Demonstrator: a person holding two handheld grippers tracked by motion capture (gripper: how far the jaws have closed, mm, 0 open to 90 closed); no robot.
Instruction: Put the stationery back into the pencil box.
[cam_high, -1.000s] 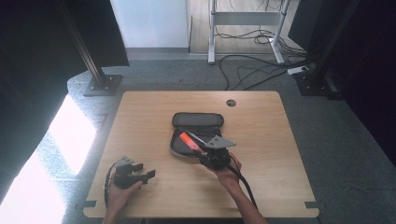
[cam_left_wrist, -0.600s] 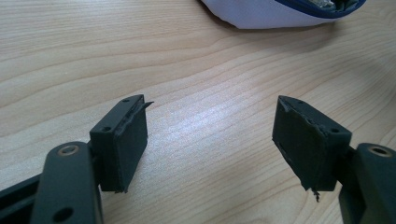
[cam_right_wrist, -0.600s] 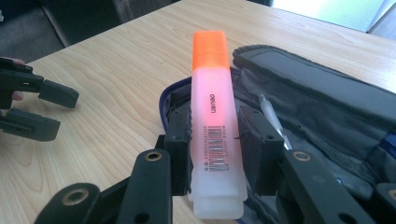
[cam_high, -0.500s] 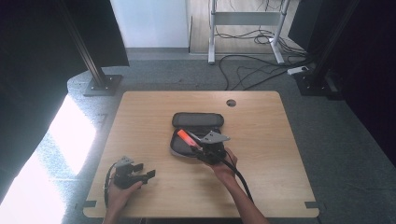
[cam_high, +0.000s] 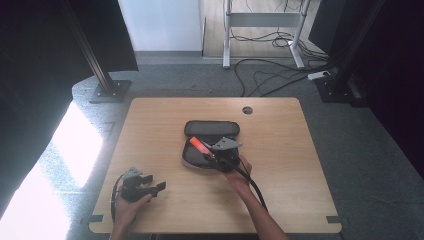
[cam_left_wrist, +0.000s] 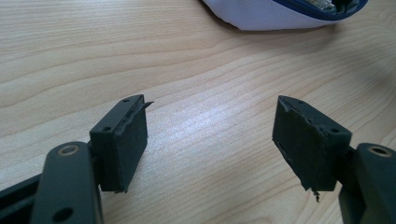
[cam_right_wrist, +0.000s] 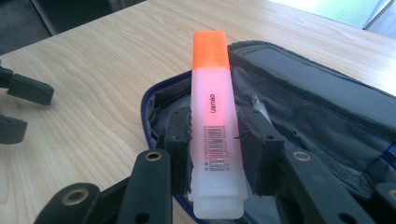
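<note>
An orange highlighter (cam_right_wrist: 212, 112) with a barcode label sits between the jaws of my right gripper (cam_right_wrist: 214, 133), which is shut on it. In the high view the right gripper (cam_high: 209, 154) holds the highlighter (cam_high: 199, 145) over the open dark pencil case (cam_high: 211, 131) at the table's middle. The case's grey lining (cam_right_wrist: 299, 109) lies open behind the highlighter. My left gripper (cam_high: 159, 187) rests near the table's front left, open with nothing between its jaws (cam_left_wrist: 212, 140). A white and blue edge of the case (cam_left_wrist: 280, 14) shows far ahead of the left gripper.
The wooden table (cam_high: 150, 130) has a round cable hole (cam_high: 247, 109) near its far edge. Cables (cam_high: 270, 75) and a desk frame lie on the floor beyond. The left gripper's jaws (cam_right_wrist: 23, 100) appear at the left of the right gripper view.
The right gripper with the highlighter has shifted slightly left and forward over the case. The left gripper has stayed in place.
</note>
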